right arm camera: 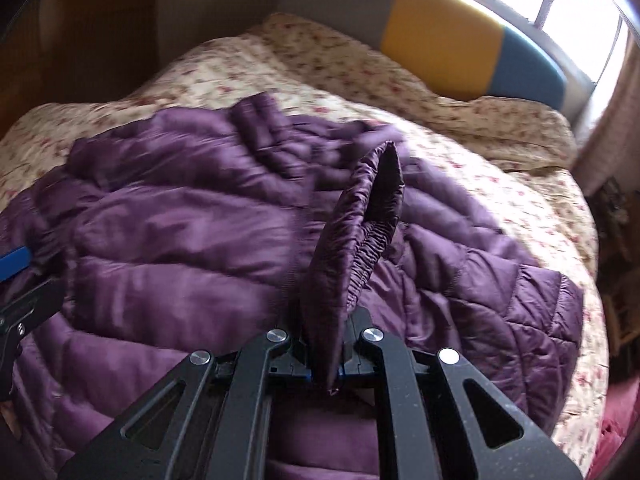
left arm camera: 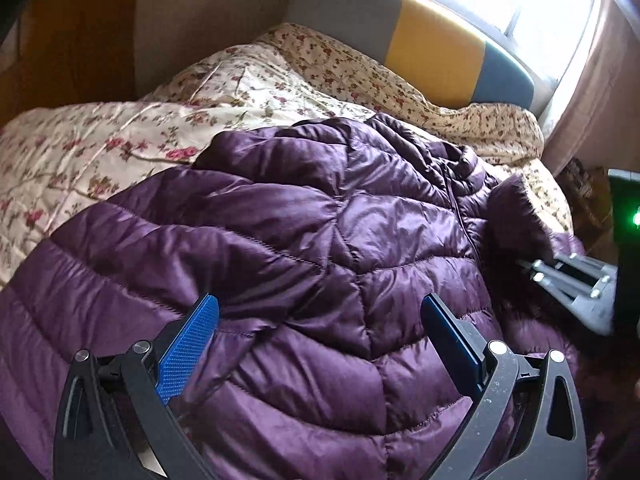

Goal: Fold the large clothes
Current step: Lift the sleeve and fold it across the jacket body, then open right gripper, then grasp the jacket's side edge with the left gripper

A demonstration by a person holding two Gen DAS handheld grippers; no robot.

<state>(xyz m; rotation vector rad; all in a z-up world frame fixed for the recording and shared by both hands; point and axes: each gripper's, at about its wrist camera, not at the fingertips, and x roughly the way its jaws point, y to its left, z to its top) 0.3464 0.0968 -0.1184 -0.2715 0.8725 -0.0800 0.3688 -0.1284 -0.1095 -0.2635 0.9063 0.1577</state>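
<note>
Sleeve cuff [right arm camera: 360,248] clamped in right fingers [right arm camera: 324,364], pointing toward frame top above jacket [right arm camera: 180,248]; left fingers [left arm camera: 316,340] wide, empty.

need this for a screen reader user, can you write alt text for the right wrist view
The right tongs are shut on the elastic cuff of a purple quilted puffer jacket, holding the sleeve end up above the rest of the jacket. The jacket lies spread over a floral bedspread, with a grey, yellow and blue headboard and a bright window behind.

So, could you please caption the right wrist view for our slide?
Right gripper shut on purple puffer jacket's elastic cuff above floral bedspread.
</note>
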